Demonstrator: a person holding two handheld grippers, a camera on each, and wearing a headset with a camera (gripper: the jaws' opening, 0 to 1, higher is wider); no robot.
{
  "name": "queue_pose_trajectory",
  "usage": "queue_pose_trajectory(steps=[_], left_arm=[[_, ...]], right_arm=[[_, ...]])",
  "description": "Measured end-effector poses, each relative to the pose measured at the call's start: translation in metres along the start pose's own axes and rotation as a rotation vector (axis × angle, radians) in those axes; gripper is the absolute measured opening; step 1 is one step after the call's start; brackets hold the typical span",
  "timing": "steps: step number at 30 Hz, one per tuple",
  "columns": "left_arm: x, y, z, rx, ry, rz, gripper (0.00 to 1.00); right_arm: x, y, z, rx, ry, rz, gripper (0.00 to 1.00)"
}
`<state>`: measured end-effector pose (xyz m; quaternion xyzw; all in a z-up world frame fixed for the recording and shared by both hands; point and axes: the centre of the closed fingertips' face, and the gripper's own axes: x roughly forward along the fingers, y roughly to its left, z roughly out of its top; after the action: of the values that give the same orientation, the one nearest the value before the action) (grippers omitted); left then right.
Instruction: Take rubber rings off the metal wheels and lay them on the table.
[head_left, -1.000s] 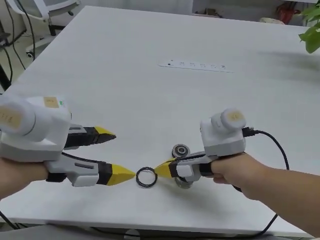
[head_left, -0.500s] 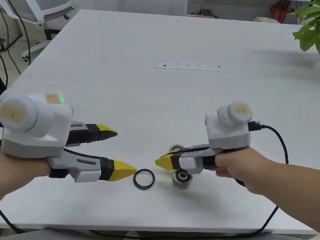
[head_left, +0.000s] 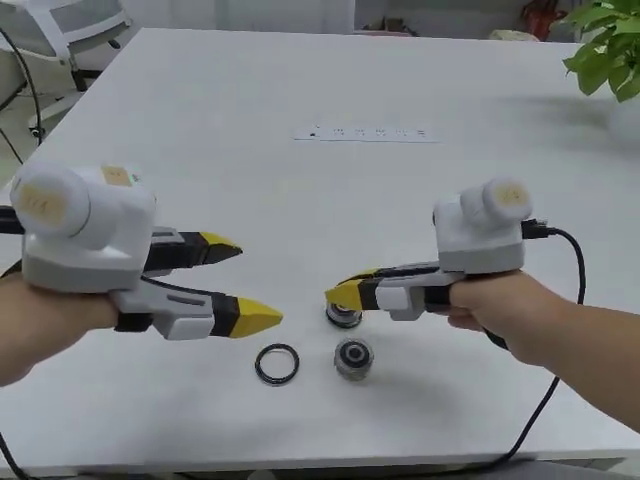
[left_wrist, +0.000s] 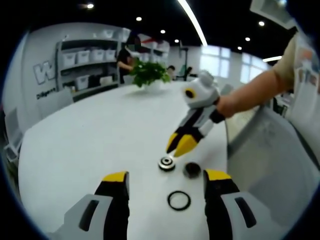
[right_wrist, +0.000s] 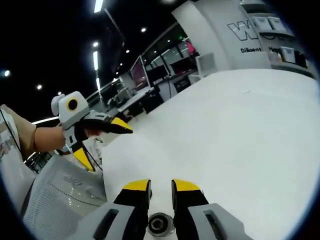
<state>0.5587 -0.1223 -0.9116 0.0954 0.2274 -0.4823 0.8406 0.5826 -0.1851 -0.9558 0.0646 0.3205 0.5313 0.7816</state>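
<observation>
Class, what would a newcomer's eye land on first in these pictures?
The two yellow-tipped grippers facing each other above the white table: the left gripper, jaws wide apart, and the right gripper. Below them lie a loose black rubber ring, one metal wheel beside it and another metal wheel under the right gripper's tip.

The head view looked down and forward over the white table (head_left: 300, 90) from above and behind the left gripper (head_left: 255, 282) and right gripper (head_left: 335, 292). Each gripper's camera faced the other gripper from nearby, low over the table. All three views shared the metal wheel (head_left: 343, 316) under the right gripper's tips.
</observation>
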Motion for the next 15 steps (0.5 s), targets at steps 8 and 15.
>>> queue_pose_trajectory(steps=[8, 15], left_arm=[[0.015, 0.007, 0.012, -0.005, -0.003, -0.004, 0.59], [0.030, 0.011, 0.018, 0.005, 0.006, -0.011, 0.58]], right_arm=[[-0.018, -0.012, 0.011, -0.022, -0.040, -0.045, 0.16], [-0.029, -0.024, 0.012, -0.048, -0.045, -0.080, 0.18]])
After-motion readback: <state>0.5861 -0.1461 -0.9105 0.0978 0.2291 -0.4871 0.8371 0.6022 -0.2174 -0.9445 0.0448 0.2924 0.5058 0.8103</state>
